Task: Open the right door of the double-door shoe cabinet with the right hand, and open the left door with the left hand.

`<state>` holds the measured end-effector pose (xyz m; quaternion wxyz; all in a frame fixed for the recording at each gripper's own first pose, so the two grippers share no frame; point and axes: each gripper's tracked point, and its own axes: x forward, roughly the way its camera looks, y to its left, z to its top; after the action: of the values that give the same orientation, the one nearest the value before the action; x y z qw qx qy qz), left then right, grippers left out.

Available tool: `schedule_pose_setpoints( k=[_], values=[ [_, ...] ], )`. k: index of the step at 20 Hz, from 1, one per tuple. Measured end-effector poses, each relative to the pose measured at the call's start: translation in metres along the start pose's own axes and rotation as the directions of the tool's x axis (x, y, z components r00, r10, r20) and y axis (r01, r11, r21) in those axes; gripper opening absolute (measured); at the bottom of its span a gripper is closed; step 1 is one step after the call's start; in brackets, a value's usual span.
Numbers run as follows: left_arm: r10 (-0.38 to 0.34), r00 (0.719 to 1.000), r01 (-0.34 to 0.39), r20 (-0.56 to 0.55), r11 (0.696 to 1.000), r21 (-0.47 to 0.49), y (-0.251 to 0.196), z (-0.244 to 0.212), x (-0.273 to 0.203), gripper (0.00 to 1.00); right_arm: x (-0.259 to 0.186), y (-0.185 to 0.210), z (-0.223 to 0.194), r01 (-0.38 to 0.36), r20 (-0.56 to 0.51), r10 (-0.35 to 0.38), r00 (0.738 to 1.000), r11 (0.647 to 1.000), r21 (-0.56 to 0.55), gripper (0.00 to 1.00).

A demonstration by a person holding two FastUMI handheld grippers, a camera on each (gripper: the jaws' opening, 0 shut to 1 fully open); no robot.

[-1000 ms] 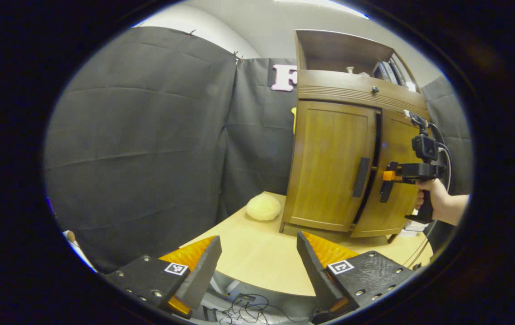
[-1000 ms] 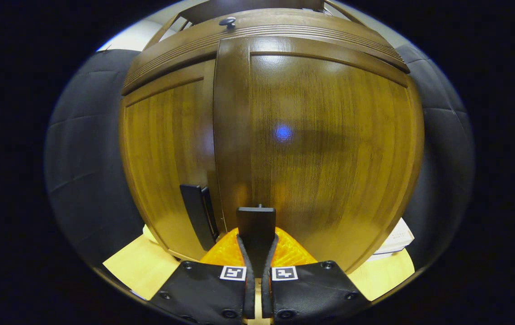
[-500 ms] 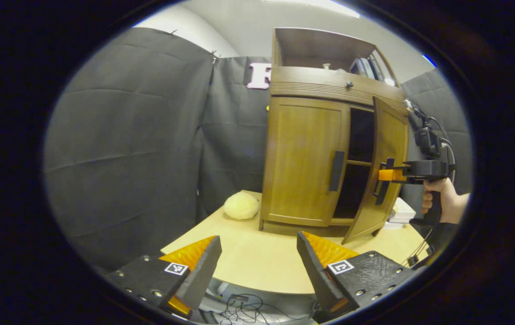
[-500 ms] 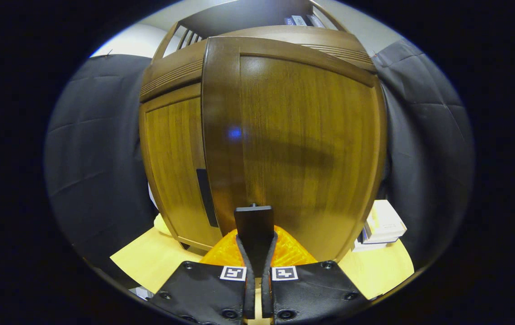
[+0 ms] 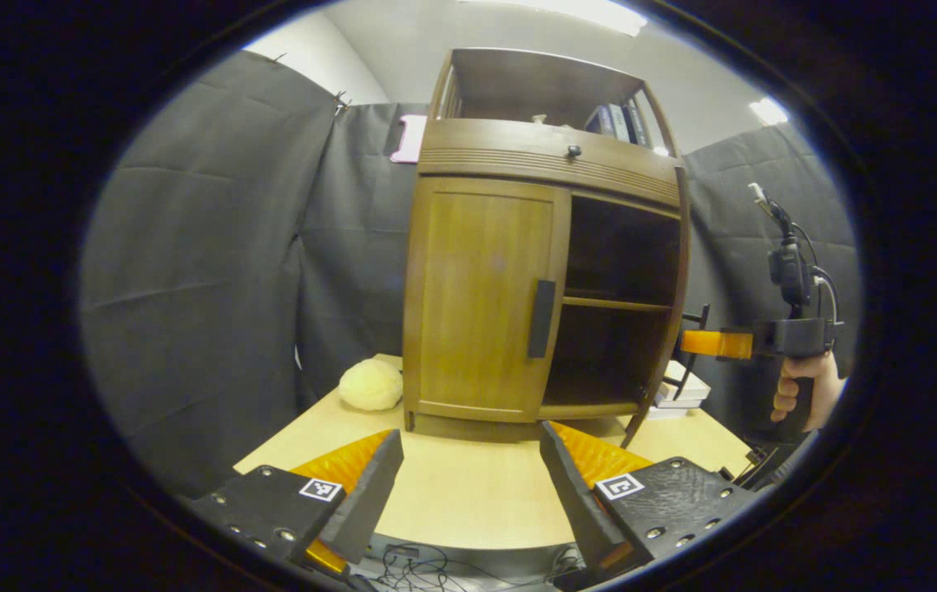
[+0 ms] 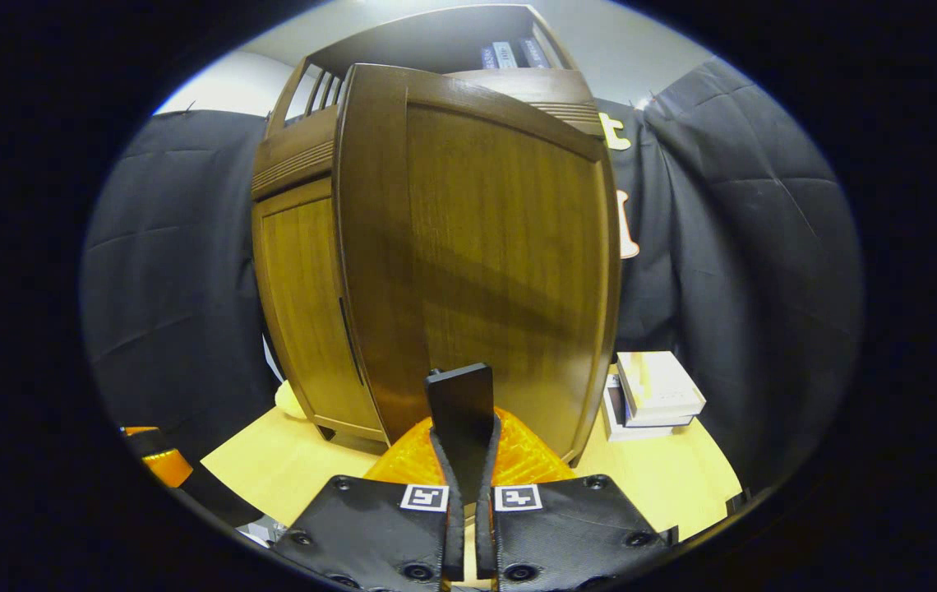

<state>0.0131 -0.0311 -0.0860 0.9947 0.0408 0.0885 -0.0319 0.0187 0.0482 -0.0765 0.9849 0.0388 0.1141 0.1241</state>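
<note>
Brown double-door shoe cabinet [image 5: 485, 296] of varnished wood, grain plain, sheen glossy on open right door [image 6: 501, 263]. Dark door handle [image 5: 542, 319] matt, smooth. Pale worktop [image 5: 468, 493] of smooth light wood, satin. Cream round lump [image 5: 370, 385] fuzzy, soft-looking.

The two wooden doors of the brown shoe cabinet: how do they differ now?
The left wooden door is shut flat against the brown shoe cabinet; the right wooden door is swung wide open, baring dark shelves. The left door's dark handle is free, with the left gripper open, away from it; the right gripper is shut on the right door's handle. Both share wood and handle style.
</note>
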Motion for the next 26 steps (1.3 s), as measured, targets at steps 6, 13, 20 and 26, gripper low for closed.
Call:
schedule_pose_setpoints(
  k=[6, 13, 20, 26],
  values=[
    [-0.092, 0.996, 0.092, 0.004, 0.996, 0.012, -0.043, 0.001, 0.018, 0.96, -0.027, -0.056, -0.002, 0.062, 0.008, -0.062, 0.998, 0.997, 0.037, 0.04],
    [-0.171, 0.985, 0.171, -0.007, 0.983, 0.063, -0.076, -0.001, 0.033, 0.96, -0.041, -0.1, -0.002, 0.037, 0.023, -0.038, 0.999, 0.998, 0.045, 0.06],
    [-0.201, 0.979, 0.202, -0.01, 0.977, 0.067, -0.114, -0.001, 0.046, 0.96, -0.052, -0.151, -0.005, 0.051, 0.011, -0.053, 0.999, 0.991, 0.121, 0.05],
    [-0.253, 0.967, 0.253, -0.009, 0.965, 0.073, -0.138, 0.002, 0.061, 0.96, -0.054, -0.17, -0.003, 0.069, 0.01, -0.071, 0.997, 0.988, 0.137, 0.05]
  ],
)
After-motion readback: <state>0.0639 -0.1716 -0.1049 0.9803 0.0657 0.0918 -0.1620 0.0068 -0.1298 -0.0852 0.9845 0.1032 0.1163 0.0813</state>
